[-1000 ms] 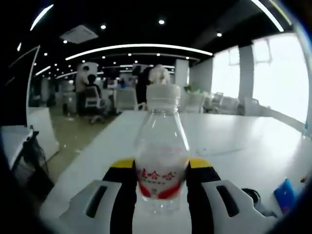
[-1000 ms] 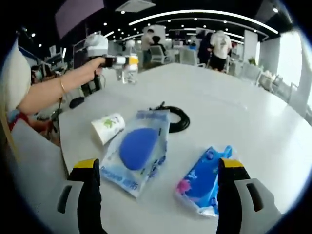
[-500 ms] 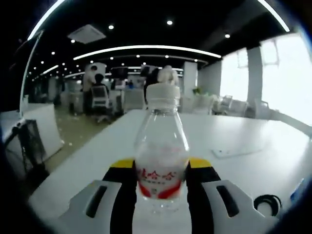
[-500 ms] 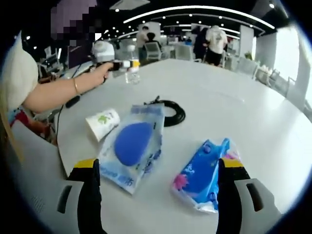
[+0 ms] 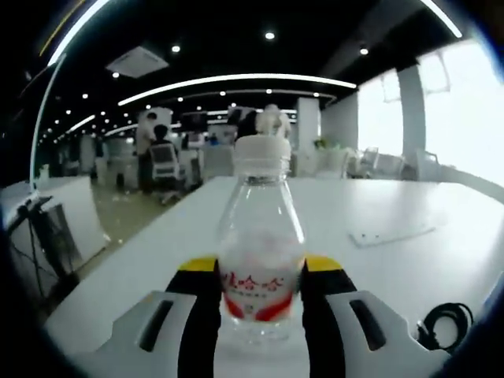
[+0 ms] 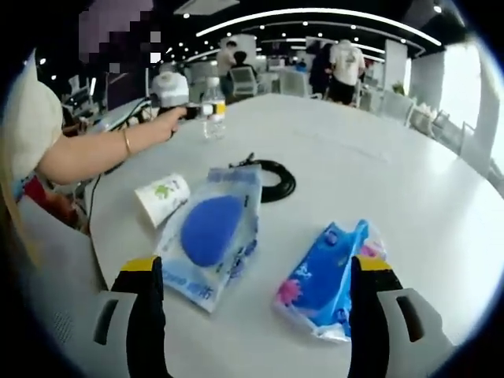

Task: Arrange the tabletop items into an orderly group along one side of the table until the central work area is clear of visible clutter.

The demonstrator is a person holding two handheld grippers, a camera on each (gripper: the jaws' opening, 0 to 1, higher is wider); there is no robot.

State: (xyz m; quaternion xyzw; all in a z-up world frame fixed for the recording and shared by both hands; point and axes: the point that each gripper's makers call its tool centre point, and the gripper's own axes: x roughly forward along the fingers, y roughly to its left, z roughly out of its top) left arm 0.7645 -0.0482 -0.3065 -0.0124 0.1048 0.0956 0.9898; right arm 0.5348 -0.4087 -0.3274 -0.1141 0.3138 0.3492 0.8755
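Observation:
A clear water bottle (image 5: pixel 261 252) with a white cap and red label stands upright between my left gripper's (image 5: pixel 261 295) black jaws, which are shut on it. In the right gripper view the same bottle (image 6: pixel 211 109) stands at the table's far left edge, with the left gripper (image 6: pixel 189 110) in a person's hand. My right gripper (image 6: pixel 256 303) hangs open above the table. Below it lie a clear bag with a blue sponge (image 6: pixel 210 233), a blue tissue pack (image 6: pixel 327 269), a tipped paper cup (image 6: pixel 161 197) and a black coiled cable (image 6: pixel 272 178).
The long white table (image 6: pixel 394 181) stretches away to the right and back. A flat white sheet (image 5: pixel 391 234) lies on it, and the cable (image 5: pixel 446 321) shows at the left view's lower right. Office chairs and people stand beyond the far end.
The left gripper with the bottle has moved a little farther along the table's left edge and lower. My right gripper's view has shifted slightly; the items on the table have not moved.

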